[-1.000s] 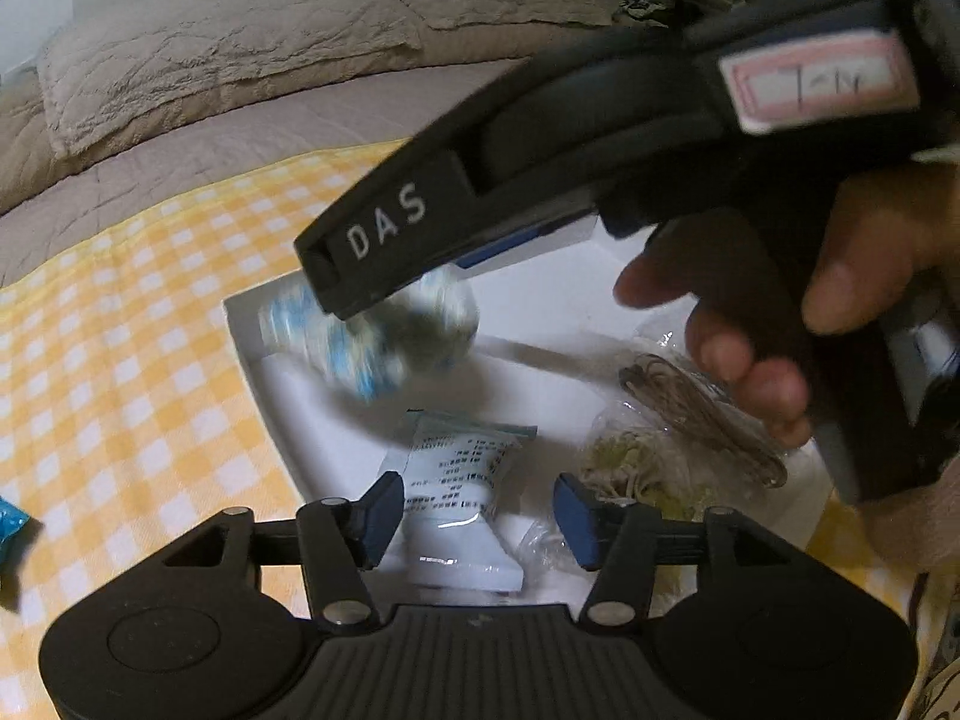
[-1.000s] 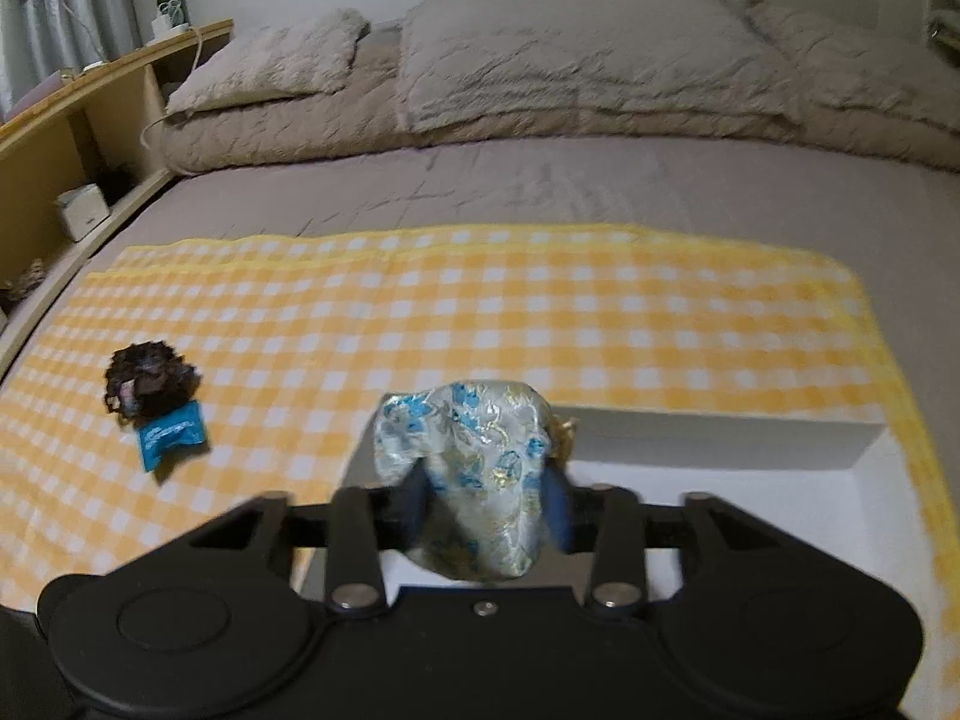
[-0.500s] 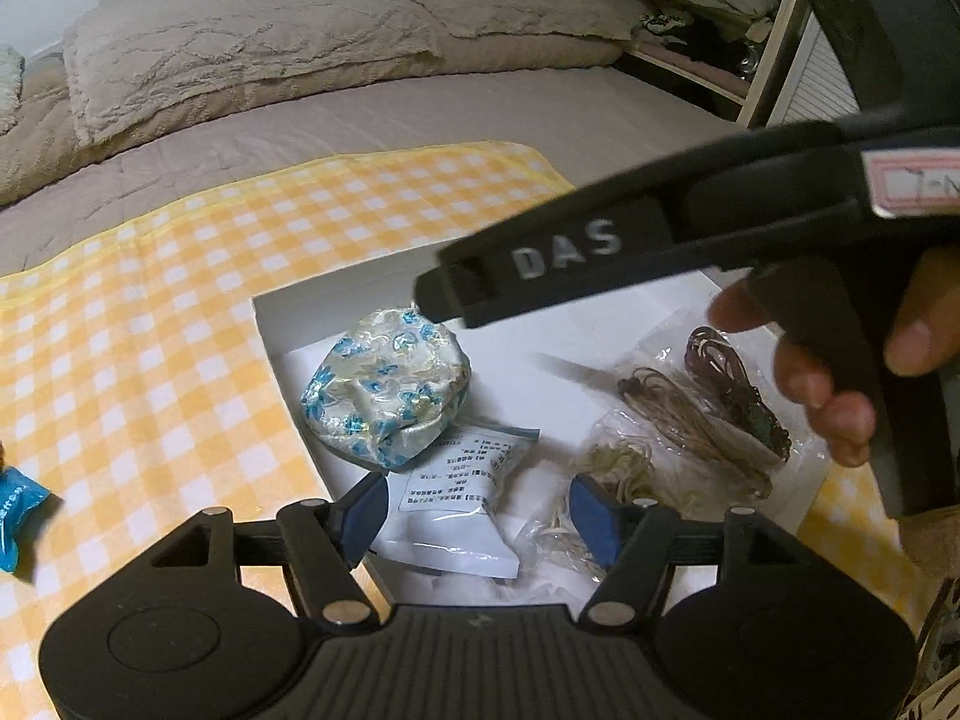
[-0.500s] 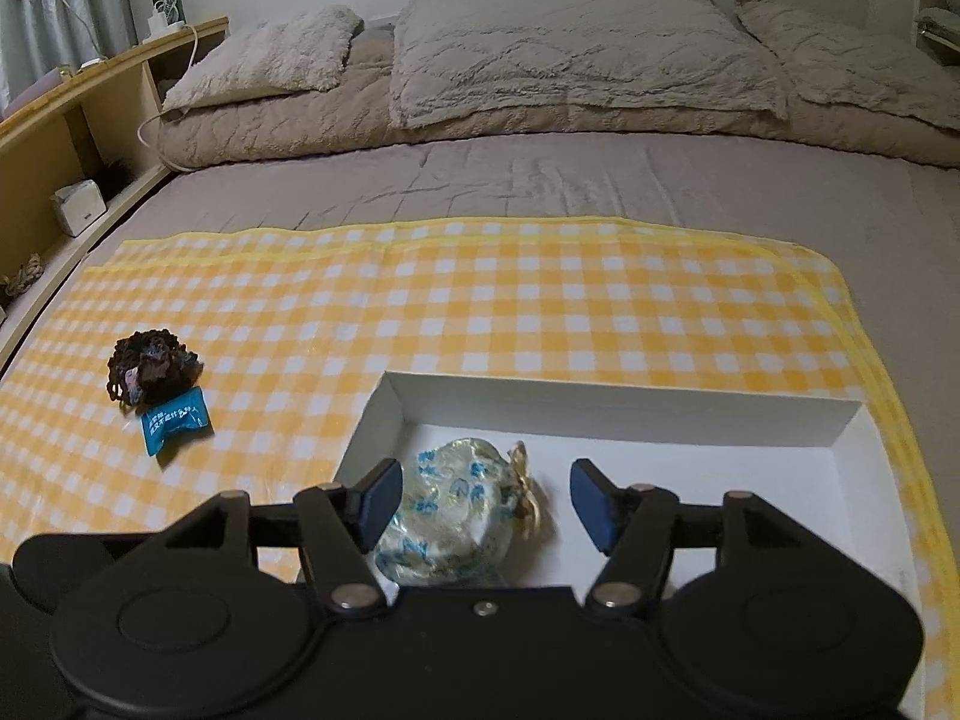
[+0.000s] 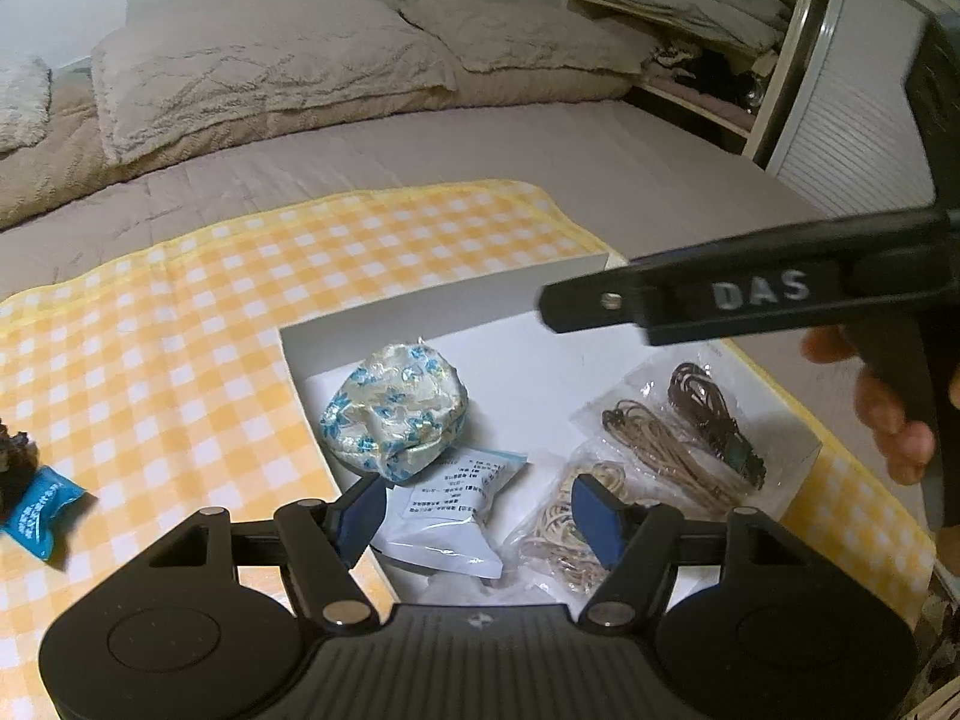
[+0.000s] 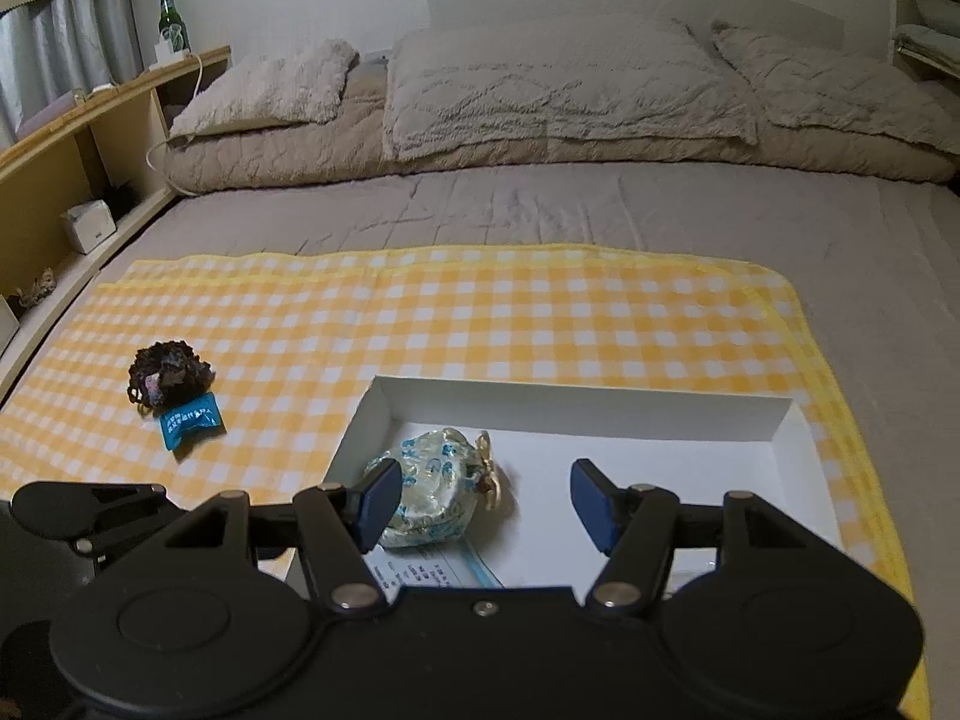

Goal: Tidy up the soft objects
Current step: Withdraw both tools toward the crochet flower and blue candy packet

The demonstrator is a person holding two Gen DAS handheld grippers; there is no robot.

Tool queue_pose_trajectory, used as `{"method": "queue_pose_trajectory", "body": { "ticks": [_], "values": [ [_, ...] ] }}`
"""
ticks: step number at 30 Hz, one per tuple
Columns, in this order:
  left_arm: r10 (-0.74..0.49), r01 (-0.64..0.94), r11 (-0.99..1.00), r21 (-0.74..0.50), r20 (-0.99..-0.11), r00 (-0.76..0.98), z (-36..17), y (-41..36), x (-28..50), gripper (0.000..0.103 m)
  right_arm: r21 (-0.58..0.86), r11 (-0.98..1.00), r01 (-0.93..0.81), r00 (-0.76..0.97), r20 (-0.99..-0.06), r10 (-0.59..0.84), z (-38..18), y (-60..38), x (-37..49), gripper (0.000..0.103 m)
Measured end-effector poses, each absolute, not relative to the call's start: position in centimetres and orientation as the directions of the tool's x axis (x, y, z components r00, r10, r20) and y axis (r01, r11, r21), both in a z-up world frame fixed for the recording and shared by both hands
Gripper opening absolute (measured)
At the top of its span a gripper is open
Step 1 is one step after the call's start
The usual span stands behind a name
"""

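Bedroom, yellow checked cloth (image 6: pixel 480 312) lying over bed; floral satin pouch (image 6: pixel 429 495) sitting in white cardboard box (image 6: pixel 576 414); right gripper (image 6: pixel 483 501) and left gripper (image 5: pixel 474 510) both hanging spread, empty; next reaching for blue sweet packet (image 6: pixel 189 420), approaching low

Dark scrunchie (image 5: pixel 9 468) slips off the left wrist view's edge; print on the white sachet (image 5: pixel 447 516) is too small to read, its lower end (image 6: pixel 432 570) hidden under the right claw's body.
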State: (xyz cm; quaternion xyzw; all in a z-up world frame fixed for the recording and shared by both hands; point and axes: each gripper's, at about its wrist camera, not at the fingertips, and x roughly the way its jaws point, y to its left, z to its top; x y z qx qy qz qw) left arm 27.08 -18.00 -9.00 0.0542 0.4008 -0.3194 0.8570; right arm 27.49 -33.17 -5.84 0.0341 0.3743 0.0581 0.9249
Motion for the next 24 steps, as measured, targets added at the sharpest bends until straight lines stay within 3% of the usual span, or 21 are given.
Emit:
{"method": "queue_pose_trajectory", "body": {
  "ticks": [14, 20, 24],
  "values": [
    [-0.479, 0.522, 0.836, -0.169, -0.69, 0.543, -6.3, -15.8, 25.9, 0.07, 0.096, 0.993, -0.063, 0.75, -0.652, 0.11, -3.5, -35.3, 23.2, 0.065],
    [-0.45, 0.496, 0.855, -0.15, -0.689, 0.568, -6.0, -15.1, 25.5, 0.083, 0.07, 0.996, -0.059, 0.759, -0.645, 0.09, -3.3, -35.9, 21.7, 0.074],
    [-0.426, 0.471, 0.872, -0.136, -0.687, 0.589, -6.1, -14.5, 25.3, 0.095, 0.062, 0.997, -0.053, 0.765, -0.639, 0.08, -3.4, -36.4, 20.7, 0.085]
  ]
}}
